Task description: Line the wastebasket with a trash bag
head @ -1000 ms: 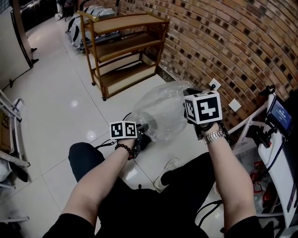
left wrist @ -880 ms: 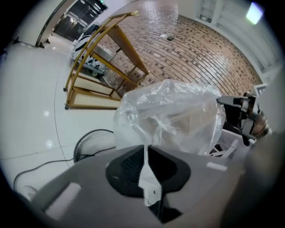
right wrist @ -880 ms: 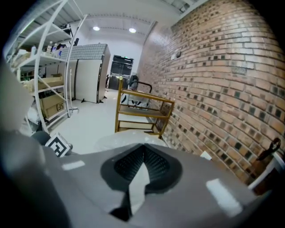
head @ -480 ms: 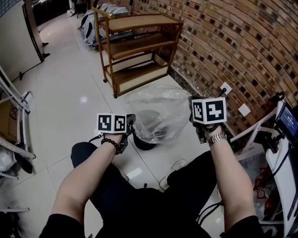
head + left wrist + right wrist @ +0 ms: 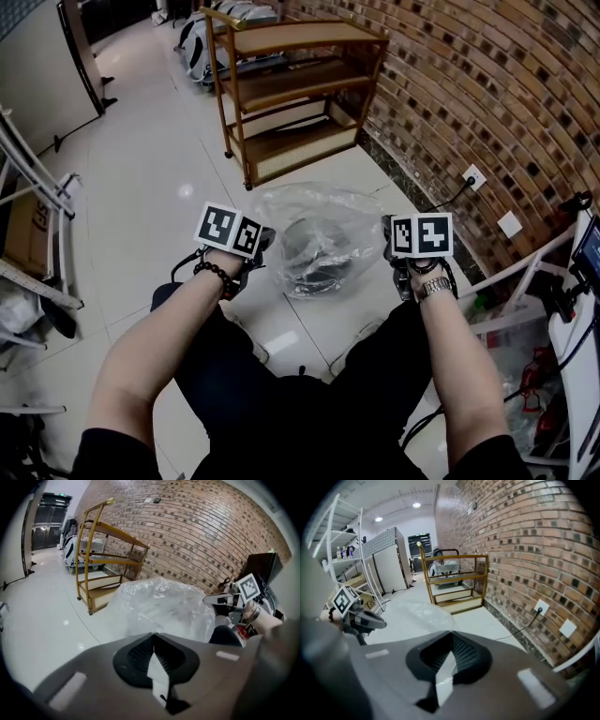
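Observation:
A clear trash bag point(image 5: 323, 220) lies draped over the black wastebasket point(image 5: 314, 248) on the floor between my knees. My left gripper point(image 5: 260, 244) is at the bag's left edge and shut on it. In the left gripper view a strip of film is pinched between the closed jaws of the left gripper point(image 5: 153, 638), and the trash bag point(image 5: 164, 606) billows just ahead. My right gripper point(image 5: 388, 246) holds the bag's right edge. In the right gripper view, the right gripper point(image 5: 451, 638) is shut on film, with the trash bag point(image 5: 422, 613) stretching left toward the left gripper point(image 5: 368, 619).
A wooden shelf cart point(image 5: 300, 94) stands beyond the basket against the brick wall point(image 5: 487, 84), which has a socket point(image 5: 473, 175) with a cable. A white rack point(image 5: 37, 234) is at the left and a white machine point(image 5: 572, 319) at the right. The person's legs fill the foreground.
The puffed bag has come down from in front of the right gripper onto the wastebasket. The left gripper moved left from the basket and now pinches the bag's edge. The right gripper sank.

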The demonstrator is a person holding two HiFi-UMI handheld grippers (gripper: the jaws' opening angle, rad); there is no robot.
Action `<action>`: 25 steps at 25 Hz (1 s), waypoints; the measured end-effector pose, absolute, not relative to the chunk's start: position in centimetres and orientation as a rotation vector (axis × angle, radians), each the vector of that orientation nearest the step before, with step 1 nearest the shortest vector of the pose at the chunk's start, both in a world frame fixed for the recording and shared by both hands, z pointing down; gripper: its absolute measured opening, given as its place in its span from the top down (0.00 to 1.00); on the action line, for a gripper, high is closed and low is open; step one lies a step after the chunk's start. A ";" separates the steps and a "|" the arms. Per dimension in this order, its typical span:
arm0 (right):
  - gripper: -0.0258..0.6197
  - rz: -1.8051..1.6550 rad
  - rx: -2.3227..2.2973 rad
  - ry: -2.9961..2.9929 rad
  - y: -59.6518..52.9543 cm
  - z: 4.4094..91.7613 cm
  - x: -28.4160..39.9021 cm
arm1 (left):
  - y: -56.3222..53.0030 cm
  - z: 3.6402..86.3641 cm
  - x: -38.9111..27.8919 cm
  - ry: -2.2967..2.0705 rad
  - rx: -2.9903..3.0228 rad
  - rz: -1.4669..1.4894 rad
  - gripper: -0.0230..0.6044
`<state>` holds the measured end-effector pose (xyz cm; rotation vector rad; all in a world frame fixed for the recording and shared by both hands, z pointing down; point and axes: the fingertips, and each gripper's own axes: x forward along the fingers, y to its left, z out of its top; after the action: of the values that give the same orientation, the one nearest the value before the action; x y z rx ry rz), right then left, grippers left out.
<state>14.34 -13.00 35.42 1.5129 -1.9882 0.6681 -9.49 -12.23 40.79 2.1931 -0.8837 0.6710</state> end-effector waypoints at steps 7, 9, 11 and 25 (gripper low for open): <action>0.96 0.784 1.506 -1.951 -13.1 39.4 15.3 | -12.5 42.9 -9.2 -0.830 2.126 0.778 0.96; 0.96 0.808 1.506 -1.935 -13.1 40.5 15.7 | -12.7 43.6 -9.0 -0.819 2.112 0.811 0.96; 0.95 0.822 1.508 -1.918 -13.2 41.5 16.1 | -13.0 44.3 -8.7 -0.814 2.102 0.845 0.96; 0.90 0.789 1.530 -1.873 -15.7 48.3 17.6 | -15.3 50.4 -7.6 -0.776 2.042 1.002 0.95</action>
<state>17.57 -15.75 48.26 1.5304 -1.8733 0.7889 -7.63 -15.31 50.40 2.0424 -0.7755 1.0024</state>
